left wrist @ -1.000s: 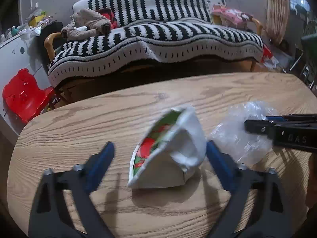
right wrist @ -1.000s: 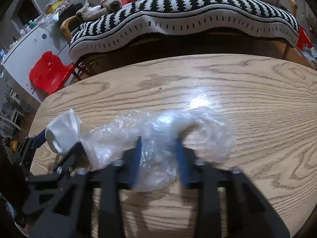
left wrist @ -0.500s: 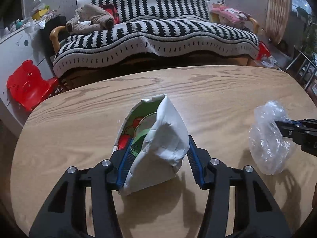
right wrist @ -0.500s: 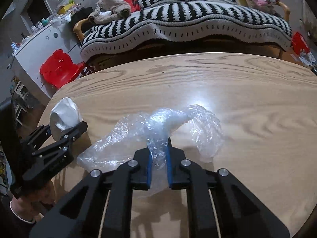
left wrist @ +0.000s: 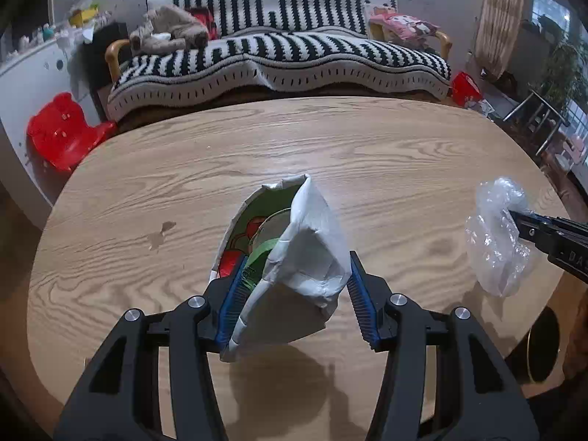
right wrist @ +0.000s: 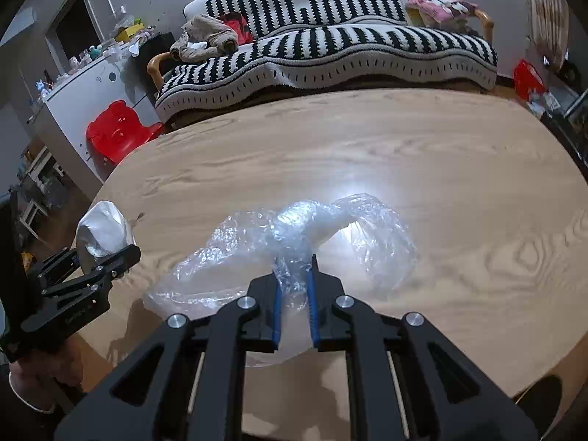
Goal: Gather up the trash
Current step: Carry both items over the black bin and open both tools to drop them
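Note:
My left gripper is shut on a crushed white paper carton with red and green print inside, and holds it above the wooden table. The carton also shows in the right wrist view, at the far left. My right gripper is shut on a crumpled clear plastic bag and holds it above the table. The bag hangs from the right gripper at the right edge of the left wrist view.
A small wet stain marks the table's left part. A black-and-white striped sofa stands behind the table. A red child's chair and a white cabinet stand at the left. A dark round object sits on the floor at the right.
Both grippers closed on their items and lifted them off the table. The left one took the carton, the right one the plastic bag. The two grippers have moved apart.

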`<state>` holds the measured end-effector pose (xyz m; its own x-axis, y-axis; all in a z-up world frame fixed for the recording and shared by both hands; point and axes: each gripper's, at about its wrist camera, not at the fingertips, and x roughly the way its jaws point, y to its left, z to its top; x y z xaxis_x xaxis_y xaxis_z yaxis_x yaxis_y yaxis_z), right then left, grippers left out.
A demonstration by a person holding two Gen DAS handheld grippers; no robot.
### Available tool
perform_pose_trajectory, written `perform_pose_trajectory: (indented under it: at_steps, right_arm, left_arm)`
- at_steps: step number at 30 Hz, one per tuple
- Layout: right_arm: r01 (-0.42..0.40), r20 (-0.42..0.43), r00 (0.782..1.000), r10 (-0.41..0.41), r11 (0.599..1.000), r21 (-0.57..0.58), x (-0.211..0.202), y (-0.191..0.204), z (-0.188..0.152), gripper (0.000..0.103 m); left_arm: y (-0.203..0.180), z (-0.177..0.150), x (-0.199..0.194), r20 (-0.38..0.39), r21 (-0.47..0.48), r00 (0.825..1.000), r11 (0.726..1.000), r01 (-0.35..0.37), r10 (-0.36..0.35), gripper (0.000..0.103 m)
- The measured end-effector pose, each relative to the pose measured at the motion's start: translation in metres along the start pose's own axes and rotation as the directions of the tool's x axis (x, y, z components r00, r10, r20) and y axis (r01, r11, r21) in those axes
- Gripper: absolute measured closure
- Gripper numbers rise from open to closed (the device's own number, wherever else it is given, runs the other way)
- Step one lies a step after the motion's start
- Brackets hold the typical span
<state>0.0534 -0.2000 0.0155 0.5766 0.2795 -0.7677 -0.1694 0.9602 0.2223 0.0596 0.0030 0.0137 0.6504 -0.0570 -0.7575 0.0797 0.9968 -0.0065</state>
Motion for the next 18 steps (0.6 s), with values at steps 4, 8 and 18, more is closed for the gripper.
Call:
perform_pose_trajectory:
  at_steps: [4,8,18]
  right_arm:
    - [0.006,-0.003,1.000,-0.006,1.000,0.004,-0.005,-0.004,-0.012,0.091]
    - [0.021,0.001,1.000,-0.020,1.000,-0.003,-0.009,-0.008,-0.018,0.091]
    - [0.063,0.038,0.997,-0.064,0.998,0.032,-0.029,-0.041,-0.013,0.091]
  left_arm:
    - [-0.005,-0.014,-0.003,0.001,-0.040,0.998,0.998,0.057,-0.057,0.051]
    - [-0.015,-0.013,0.002,0.001,-0.005,0.999,0.999,0.048,-0.048,0.051]
    - [-0.040,-0.004,0.006,0.010,0.014,0.997,0.997,0.082,-0.082,0.051]
